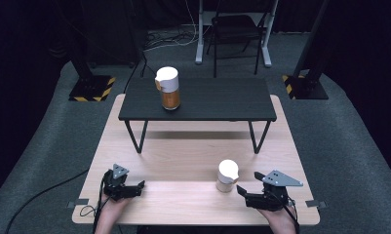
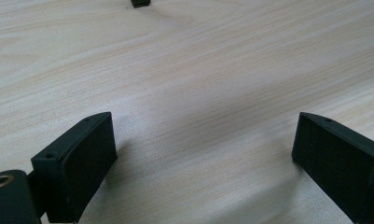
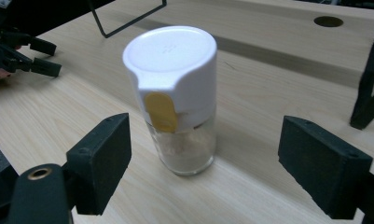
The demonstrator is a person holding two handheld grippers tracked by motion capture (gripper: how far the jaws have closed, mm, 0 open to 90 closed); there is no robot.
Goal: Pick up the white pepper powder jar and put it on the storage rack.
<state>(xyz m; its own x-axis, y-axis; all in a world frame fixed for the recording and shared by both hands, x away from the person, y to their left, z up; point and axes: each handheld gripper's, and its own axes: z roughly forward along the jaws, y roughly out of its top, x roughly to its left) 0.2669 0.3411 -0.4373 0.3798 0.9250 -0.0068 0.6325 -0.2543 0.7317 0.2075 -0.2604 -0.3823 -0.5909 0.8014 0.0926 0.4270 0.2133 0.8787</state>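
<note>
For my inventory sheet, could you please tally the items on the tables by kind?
Clear glass shaker jars with white lids: 2, a small pale-filled one on the light wooden table and a taller orange-filled one on the small black table.
Black handheld grippers: 2, left and right.
Total: 4

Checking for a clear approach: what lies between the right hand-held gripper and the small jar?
Nothing: bare tabletop between right hand-held gripper and jar, per the right gripper view.

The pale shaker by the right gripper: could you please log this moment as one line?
right gripper: open, jaws either side of pale shaker, not touching | left gripper: open over wooden table | orange shaker: on black shelf
</note>
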